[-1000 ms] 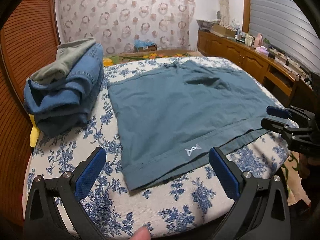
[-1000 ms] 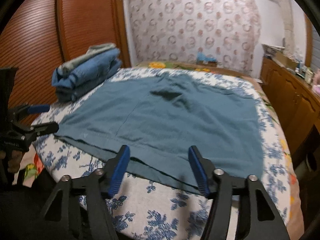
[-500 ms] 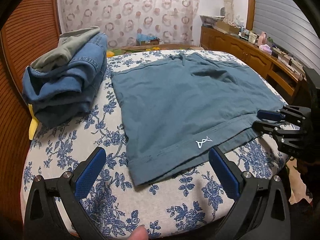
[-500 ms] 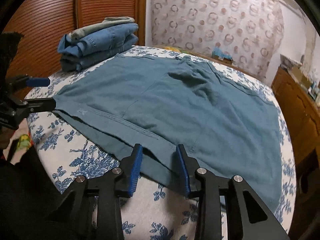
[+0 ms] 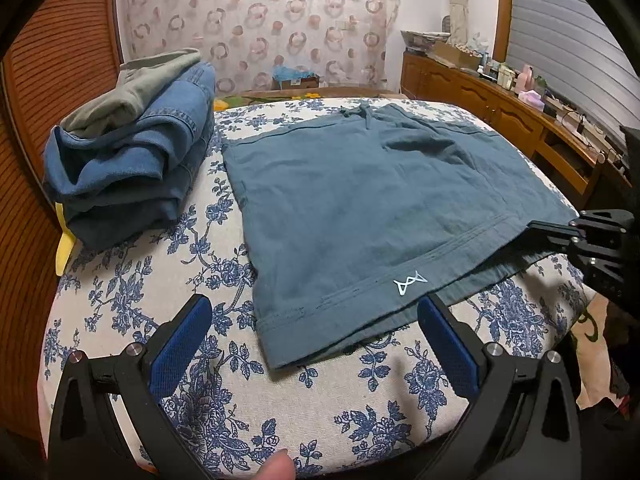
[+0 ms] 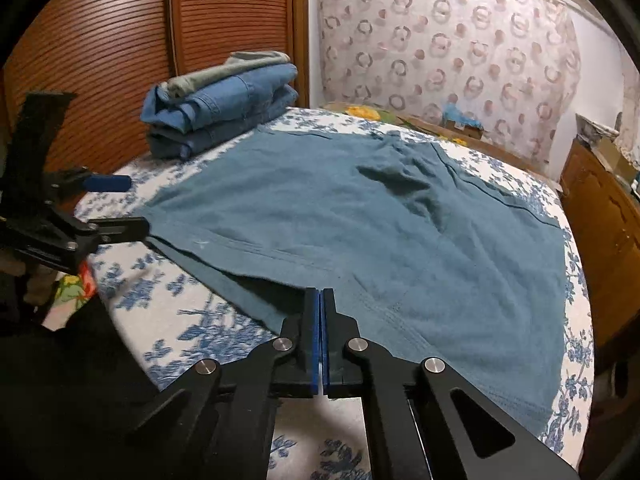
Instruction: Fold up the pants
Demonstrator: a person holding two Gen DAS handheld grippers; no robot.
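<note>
Teal cotton pants (image 5: 360, 208) lie spread flat across the middle of the bed (image 5: 132, 292), waistband toward the far edge and hems toward the near edge. The right gripper (image 6: 321, 300) has just been closing and its jaws now pinch the near hem at the pants' right corner, lifting that bit of cloth slightly off the floral cover. The left gripper (image 5: 314, 344) hovers over the near edge with its jaws wide open, the other hem corner lying between them, untouched. A stack of folded denim (image 5: 132, 164) sits at the bed's far left corner, just beside the pants. Bare floral cover shows along the near edge and beside the stack. A wooden sideboard (image 5: 500, 108) runs along the right side.
</note>
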